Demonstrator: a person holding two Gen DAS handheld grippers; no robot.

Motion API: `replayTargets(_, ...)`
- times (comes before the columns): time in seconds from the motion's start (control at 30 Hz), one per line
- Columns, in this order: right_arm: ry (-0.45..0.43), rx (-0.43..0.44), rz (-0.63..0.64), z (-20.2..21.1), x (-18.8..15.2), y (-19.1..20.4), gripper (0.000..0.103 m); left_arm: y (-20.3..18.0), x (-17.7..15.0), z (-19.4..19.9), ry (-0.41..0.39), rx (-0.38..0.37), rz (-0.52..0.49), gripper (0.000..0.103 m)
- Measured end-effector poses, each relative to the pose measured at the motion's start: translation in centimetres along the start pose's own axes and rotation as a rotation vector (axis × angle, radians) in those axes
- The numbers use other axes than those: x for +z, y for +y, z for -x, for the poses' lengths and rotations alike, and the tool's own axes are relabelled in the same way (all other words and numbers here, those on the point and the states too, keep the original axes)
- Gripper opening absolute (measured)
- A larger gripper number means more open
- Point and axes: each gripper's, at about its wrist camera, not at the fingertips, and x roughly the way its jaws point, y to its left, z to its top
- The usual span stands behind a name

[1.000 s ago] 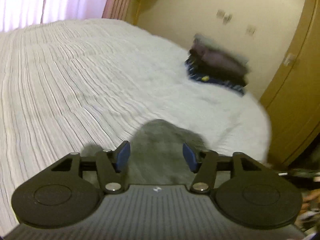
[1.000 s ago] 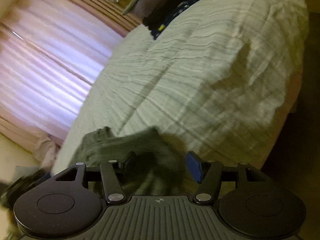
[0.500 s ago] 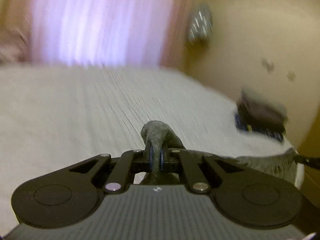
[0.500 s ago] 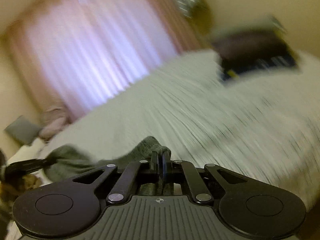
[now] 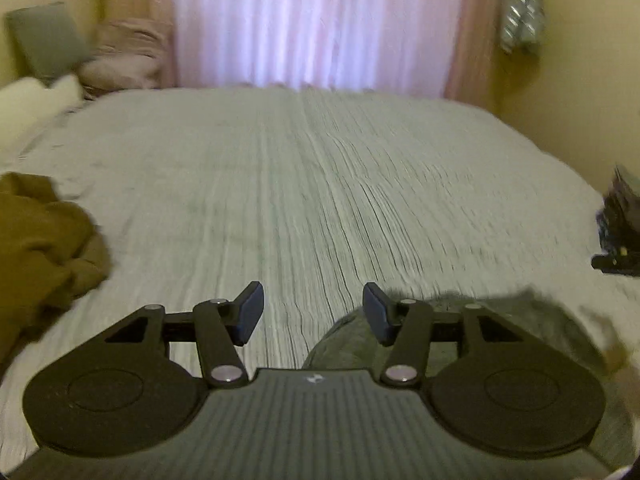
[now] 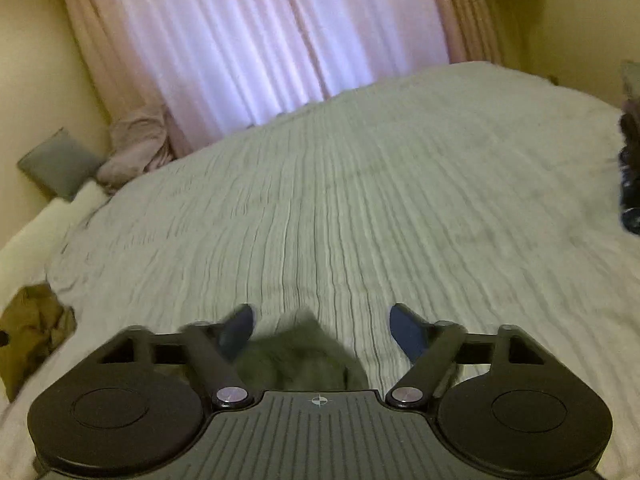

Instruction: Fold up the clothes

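With both jaws spread wide and gripping nothing, the left gripper [image 5: 311,312] and right gripper [image 6: 322,330] hover low over the bed [image 5: 320,184]. Grey garment [image 5: 500,320] lies loose on the near edge, under and right of the left gripper, its tip between the right one's fingers; its shape is too blurred to judge, so folding it looks barely begun. Brown garment [image 5: 40,240] sits crumpled at left, unfolded. Far right, a dark stack [image 5: 620,224], seemingly done.

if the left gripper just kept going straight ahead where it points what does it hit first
Probably the bedspread. The left gripper is open, with bare cover between its fingers; the grey garment lies right of that line. Depth is hard to judge.
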Motion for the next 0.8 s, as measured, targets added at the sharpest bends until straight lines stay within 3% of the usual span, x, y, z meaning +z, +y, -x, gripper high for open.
replayTargets(0.2, 0.132, 0.114, -0.037, -5.4, -1.0, -3.4, 0.077, 3.0, 1.2, -8.8, 0.137, -0.271, 0.04, 0.052)
replayTargets(0.37, 0.21, 0.224, -0.072, -10.7, -0.6, -5.0, 0.077, 3.0, 0.9, -16.4, 0.245, -0.309, 0.035, 0.056)
replayTargets(0.43, 0.257, 0.262, -0.101, -12.5, -0.6, -5.6, 0.07, 3.1, 0.1, -19.0, 0.311, -0.343, 0.045, 0.056)
replayTargets(0.5, 0.292, 0.285, -0.124, -13.7, -0.7, -6.0, 0.048, 2.6, -1.5, -20.0, 0.345, -0.38, 0.048, 0.046)
replayTargets(0.53, 0.297, 0.284, -0.127, -13.8, -0.9, -6.1, 0.033, 2.2, -1.9, -19.9, 0.326, -0.377, 0.03, 0.023)
replayTargets(0.57, 0.296, 0.276, -0.131, -13.8, -1.0, -6.2, 0.022, 2.0, -1.9, -19.4, 0.306, -0.379, 0.026, 0.009)
replayTargets(0.6, 0.274, 0.27, -0.129, -13.2, -0.9, -6.2, 0.01, 2.0, -1.6, -18.6, 0.265, -0.37, 0.039, 0.008)
replayTargets(0.7, 0.165, 0.265, -0.089, -10.0, 0.0, -5.6, 0.007, 1.9, -0.2, -14.3, 0.098, -0.35, 0.038, 0.007)
replayTargets(0.8, 0.003, 0.249, 0.03, -3.5, 1.6, -3.0, 0.006, 1.4, 2.0, -7.1, -0.118, -0.311, -0.026, 0.007)
